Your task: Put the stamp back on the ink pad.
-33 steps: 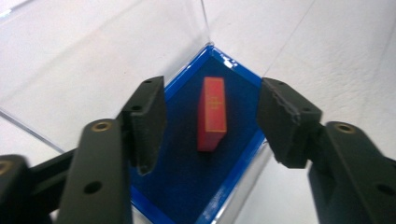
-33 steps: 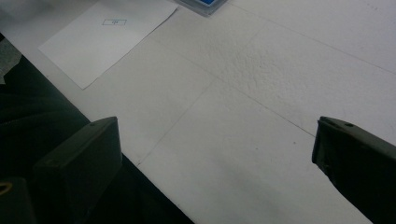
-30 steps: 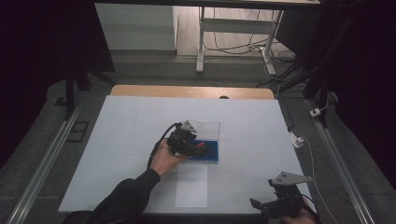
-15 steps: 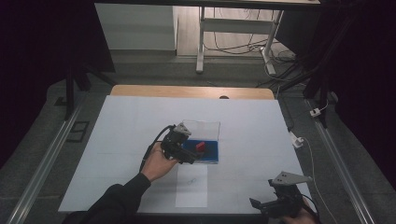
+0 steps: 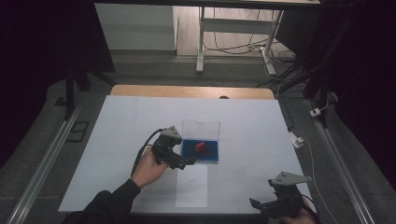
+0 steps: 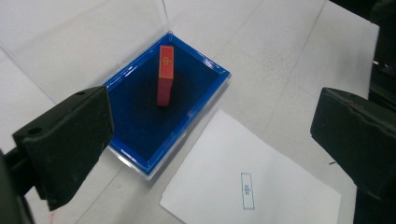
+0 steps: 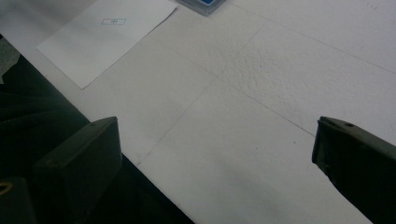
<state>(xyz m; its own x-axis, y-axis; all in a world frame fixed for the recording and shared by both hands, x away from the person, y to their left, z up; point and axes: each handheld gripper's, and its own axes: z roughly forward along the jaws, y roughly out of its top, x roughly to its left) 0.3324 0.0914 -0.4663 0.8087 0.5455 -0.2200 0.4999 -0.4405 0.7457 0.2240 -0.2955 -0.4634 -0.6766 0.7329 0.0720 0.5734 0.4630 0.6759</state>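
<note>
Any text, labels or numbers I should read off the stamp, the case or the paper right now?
Red stamp block: small gold mark on its upper face, too small to read.
Paper sheet: blue rectangular imprint with marks inside, too blurred to read.
Blue-lined case and its clear lid: no text visible.

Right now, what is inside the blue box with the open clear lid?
Inside the blue box a red block stands on its narrow side on the dark blue lining, with a gold mark on its top edge. What lies under the block is covered.
</note>
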